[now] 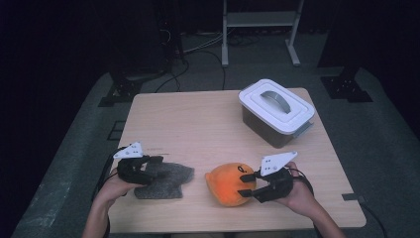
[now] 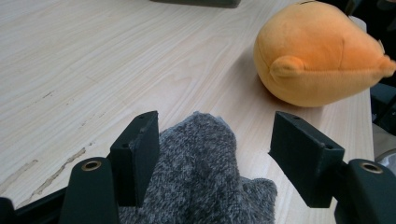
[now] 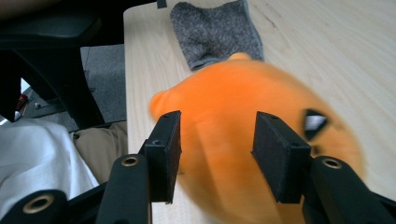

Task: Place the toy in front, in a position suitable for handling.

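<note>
Fingers, right gripper point(image 3: 215, 156): part open, straddling the orange plush toy point(image 3: 261, 140) — I can't tell if the pads press it yet.
Fingers, left gripper point(image 2: 215, 161): part open over the grey knit cloth point(image 2: 201, 177); one pad touches it, the other stands clear.
Where things lie: toy and cloth near each other at the bench point(image 1: 198, 124) front; lidded box point(image 1: 276, 111) well apart, far right.
My advice: I'd seat the toy deep between the pads, squeeze gently — plush slips.

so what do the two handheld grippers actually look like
Both the left gripper and the right gripper are black, each with two blocky rectangular jaws, brass-coloured rivets at the joints, a pale grey three-cornered plate with small dark dots on top, and a black cable trailing back.
</note>
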`<state>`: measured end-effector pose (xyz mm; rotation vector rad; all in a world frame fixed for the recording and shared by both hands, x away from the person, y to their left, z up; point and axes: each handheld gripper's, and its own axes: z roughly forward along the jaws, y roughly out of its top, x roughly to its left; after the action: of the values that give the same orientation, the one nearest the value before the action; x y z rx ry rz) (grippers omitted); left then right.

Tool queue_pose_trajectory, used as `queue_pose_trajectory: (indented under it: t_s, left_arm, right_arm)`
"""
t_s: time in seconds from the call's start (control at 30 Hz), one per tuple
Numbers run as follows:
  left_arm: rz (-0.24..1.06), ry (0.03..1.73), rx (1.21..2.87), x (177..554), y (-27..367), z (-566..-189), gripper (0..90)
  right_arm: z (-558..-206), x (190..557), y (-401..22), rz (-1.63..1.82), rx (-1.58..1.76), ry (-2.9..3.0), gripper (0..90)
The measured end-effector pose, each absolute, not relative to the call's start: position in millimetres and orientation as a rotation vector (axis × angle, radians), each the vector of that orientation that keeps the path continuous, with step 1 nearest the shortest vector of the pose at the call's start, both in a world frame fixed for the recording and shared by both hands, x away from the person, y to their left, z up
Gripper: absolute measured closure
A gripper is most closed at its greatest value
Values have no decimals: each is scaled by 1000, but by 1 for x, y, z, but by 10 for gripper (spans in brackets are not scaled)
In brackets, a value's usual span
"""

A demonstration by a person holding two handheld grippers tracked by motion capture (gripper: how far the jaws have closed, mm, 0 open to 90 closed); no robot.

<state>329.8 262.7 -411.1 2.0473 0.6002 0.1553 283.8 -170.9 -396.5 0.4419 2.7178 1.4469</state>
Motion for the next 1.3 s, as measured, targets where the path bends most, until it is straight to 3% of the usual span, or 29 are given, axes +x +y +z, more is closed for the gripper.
queue_pose_trajectory:
  t_s: [0.33, 0.7, 1.3]
  left_arm:
    - [149, 581, 2023, 328, 263, -410, 293]
    - [149, 578, 2011, 328, 262, -410, 236]
    - [136, 573, 2007, 329, 256, -412, 167]
  right_arm:
    - [-393, 323, -172, 1499, 496, 2678, 484]
    - [-392, 342, -187, 1538, 623, 2642, 372]
    - [-372, 362, -215, 1504, 729, 2565, 324]
